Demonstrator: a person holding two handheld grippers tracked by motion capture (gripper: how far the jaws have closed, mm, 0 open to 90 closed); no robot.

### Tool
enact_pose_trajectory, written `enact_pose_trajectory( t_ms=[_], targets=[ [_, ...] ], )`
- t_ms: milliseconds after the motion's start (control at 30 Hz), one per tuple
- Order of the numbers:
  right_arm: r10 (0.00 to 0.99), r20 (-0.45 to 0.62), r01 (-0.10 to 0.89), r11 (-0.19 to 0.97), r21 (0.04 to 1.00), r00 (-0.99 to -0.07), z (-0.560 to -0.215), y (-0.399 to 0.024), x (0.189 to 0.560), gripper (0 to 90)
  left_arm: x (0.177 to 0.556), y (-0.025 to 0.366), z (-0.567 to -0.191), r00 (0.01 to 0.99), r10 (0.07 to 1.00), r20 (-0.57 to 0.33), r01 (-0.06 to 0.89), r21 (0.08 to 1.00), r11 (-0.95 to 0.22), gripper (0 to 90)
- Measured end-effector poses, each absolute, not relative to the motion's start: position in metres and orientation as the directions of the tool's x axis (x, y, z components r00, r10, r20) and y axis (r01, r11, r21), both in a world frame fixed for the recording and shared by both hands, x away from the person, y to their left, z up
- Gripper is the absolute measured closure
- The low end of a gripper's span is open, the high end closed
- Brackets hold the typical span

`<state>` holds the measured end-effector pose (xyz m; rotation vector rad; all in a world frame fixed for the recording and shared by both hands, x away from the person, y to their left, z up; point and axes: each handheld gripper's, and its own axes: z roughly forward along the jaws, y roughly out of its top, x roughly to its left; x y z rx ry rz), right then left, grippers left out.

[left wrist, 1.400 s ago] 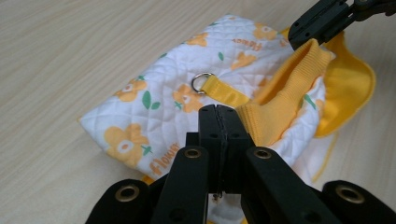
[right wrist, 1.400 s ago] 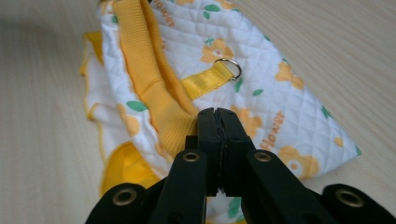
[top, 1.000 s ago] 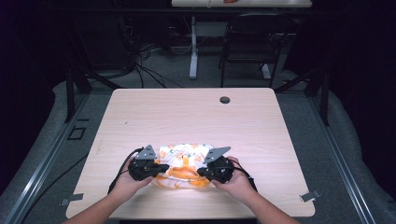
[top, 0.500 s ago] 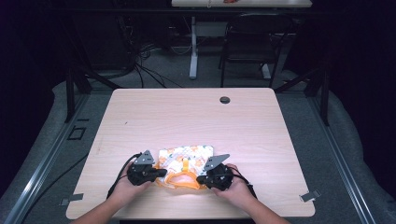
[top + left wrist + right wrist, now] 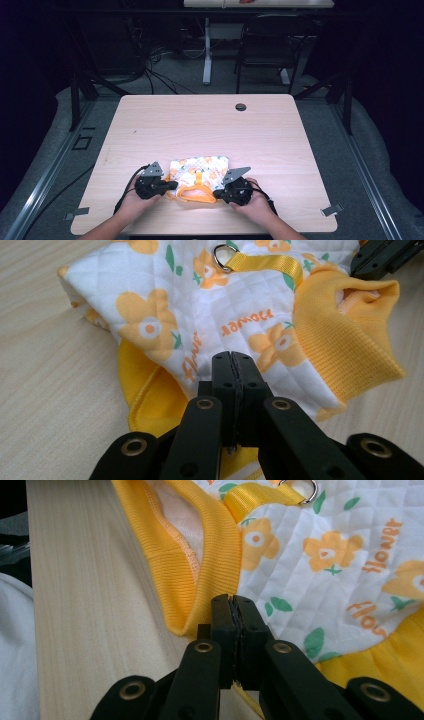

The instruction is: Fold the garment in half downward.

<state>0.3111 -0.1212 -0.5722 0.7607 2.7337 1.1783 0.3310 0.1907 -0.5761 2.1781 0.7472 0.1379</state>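
Note:
A small quilted garment (image 5: 200, 172), white with orange flowers and yellow ribbed trim, lies flat near the front edge of the wooden table (image 5: 200, 125). My left gripper (image 5: 172, 185) is shut on its left yellow hem, and my right gripper (image 5: 216, 192) is shut on its right yellow edge. In the left gripper view the closed jaws of my left gripper (image 5: 233, 357) lie over the flowered quilting (image 5: 200, 315), with a yellow strap and metal ring (image 5: 223, 252) beyond. My right gripper (image 5: 233, 600) pinches the trim beside the ribbed opening (image 5: 200, 555).
A round cable hole (image 5: 241, 107) sits at the table's far side. Beyond the table stand a chair (image 5: 265, 45) and a desk leg (image 5: 207, 50), with cables on the floor. The other gripper's jaw (image 5: 385, 257) shows past the garment.
Both hands and grippers have drawn slightly toward the front edge, taking the garment with them. The grips stay shut.

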Motion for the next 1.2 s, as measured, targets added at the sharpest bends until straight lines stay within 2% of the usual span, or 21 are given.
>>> enact_pose_trajectory(
  t_ms=[200,600,767,867,1200],
  targets=[
    [0.493,0.118,0.426,0.578,0.696,-0.862,-0.571,-0.121,0.317,87.4,0.338,0.186,-0.575,0.810,0.572,-0.127,0.465,0.733,-0.496,89.3],
    [0.537,0.137,0.473,0.559,0.681,-0.832,-0.569,-0.122,0.339,86.6,0.359,0.183,-0.579,0.777,0.606,-0.170,0.503,0.746,-0.436,89.5],
    [0.548,0.158,0.494,0.544,0.678,-0.821,-0.570,-0.123,0.350,86.5,0.369,0.179,-0.577,0.773,0.619,-0.142,0.496,0.743,-0.449,89.5],
    [0.559,0.149,0.495,0.541,0.680,-0.815,-0.570,-0.123,0.354,86.4,0.373,0.180,-0.579,0.761,0.629,-0.162,0.509,0.750,-0.423,89.6],
    [0.589,0.127,0.507,0.542,0.670,-0.798,-0.568,-0.121,0.369,85.8,0.388,0.177,-0.579,0.741,0.655,-0.149,0.512,0.755,-0.409,89.7]
  ],
)
